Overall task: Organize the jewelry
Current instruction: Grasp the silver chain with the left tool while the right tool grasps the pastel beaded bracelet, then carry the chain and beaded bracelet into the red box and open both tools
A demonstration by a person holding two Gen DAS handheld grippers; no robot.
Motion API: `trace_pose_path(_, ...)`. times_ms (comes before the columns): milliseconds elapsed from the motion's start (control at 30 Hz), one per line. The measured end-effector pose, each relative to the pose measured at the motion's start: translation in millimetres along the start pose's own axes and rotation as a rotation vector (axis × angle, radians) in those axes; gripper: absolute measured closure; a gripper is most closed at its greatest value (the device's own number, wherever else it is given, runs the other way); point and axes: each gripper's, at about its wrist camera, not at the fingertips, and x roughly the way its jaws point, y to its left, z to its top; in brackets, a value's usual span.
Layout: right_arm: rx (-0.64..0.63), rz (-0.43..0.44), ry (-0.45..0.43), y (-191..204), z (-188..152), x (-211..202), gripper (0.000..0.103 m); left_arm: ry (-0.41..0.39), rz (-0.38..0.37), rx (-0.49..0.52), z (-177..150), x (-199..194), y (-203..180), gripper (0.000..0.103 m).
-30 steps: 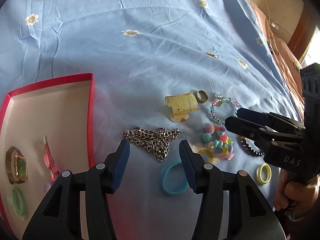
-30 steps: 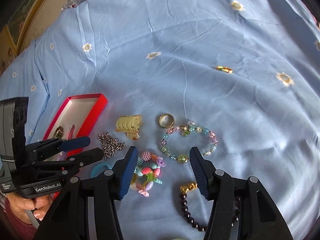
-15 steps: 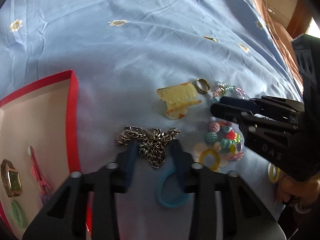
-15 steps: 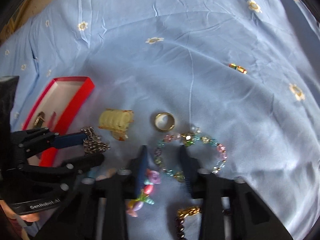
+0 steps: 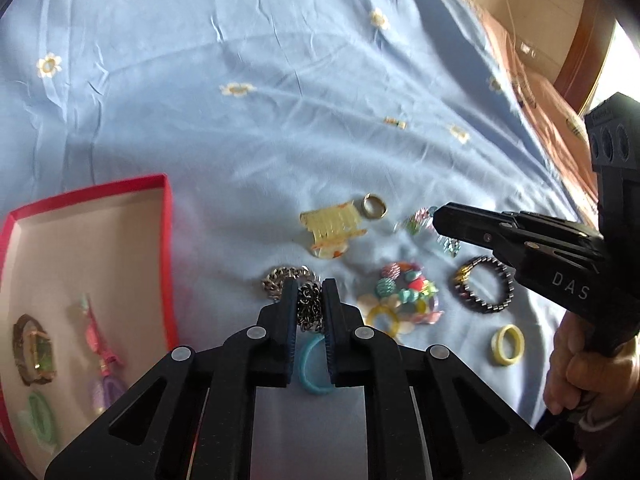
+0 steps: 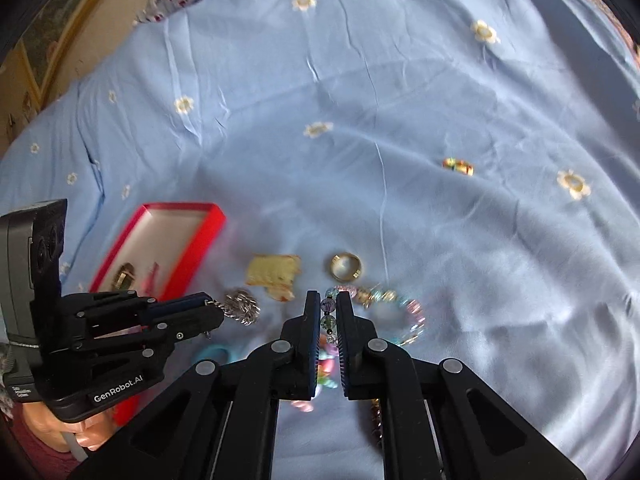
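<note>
Pinching a bunch of links, the left gripper (image 5: 308, 298) is closing narrow on the silver chain (image 5: 294, 280), which is lying heaped on the blue bedsheet (image 5: 260, 140) straight ahead of its fingers. In the left wrist view, the red box (image 5: 166, 248) is sitting just to the left of the chain, its long side running away from the camera, with a watch (image 5: 34, 346) and a pink clip (image 5: 98, 338) already lying inside. So the carry this grip is setting up is, I judge, a short sideways one to the left, and the left gripper is the nearer of the two to the box. A blue ring (image 5: 314, 364) is lying under the fingers, touching neither as far as the view allows.

In the right wrist view, the right gripper (image 6: 329, 308) is drawn in narrow around the near arc of the pastel bead bracelet (image 6: 400, 316); whether the beads are truly clamped or merely sitting between the pads is hard to tell through the blur. The bracelet's loop is trailing off to the right of the fingers. A gold ring (image 6: 346, 266) and a yellow hair claw (image 6: 274, 272) are lying just beyond, apart from it. From here the box is lying well off to the left, past the left gripper, so the right side is facing the longer trip.
</note>
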Motion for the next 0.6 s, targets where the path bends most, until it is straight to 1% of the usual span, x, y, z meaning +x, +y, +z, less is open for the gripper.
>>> trace_pose_path(33,0.0,0.005,-0.008,2.2,1.0,-3.2,0.096,-0.009,-0.002,-0.005,0.3,-4.6,0.2,0.098)
trace_pose_path(133,-0.006,0.019,-0.03,11.2,5.6,-13.2,0.096,-0.044,-0.013,-0.026,-0.3,-22.7,4.2,0.098)
trace_pose_path(300,-0.028,0.042,-0.058,28.8,7.2,-26.3,0.096,-0.093,-0.01,-0.041,-3.6,-49.2,9.8,0.099)
trace_pose_path(433,-0.048,0.058,-0.073,42.2,6.3,-33.6,0.096,-0.104,-0.005,-0.046,-7.7,-57.0,12.1,0.099)
trace_pose_path(600,-0.048,0.07,-0.075,47.5,3.2,-38.8,0.096,-0.115,-0.006,-0.051,-12.9,-63.4,12.8,0.099)
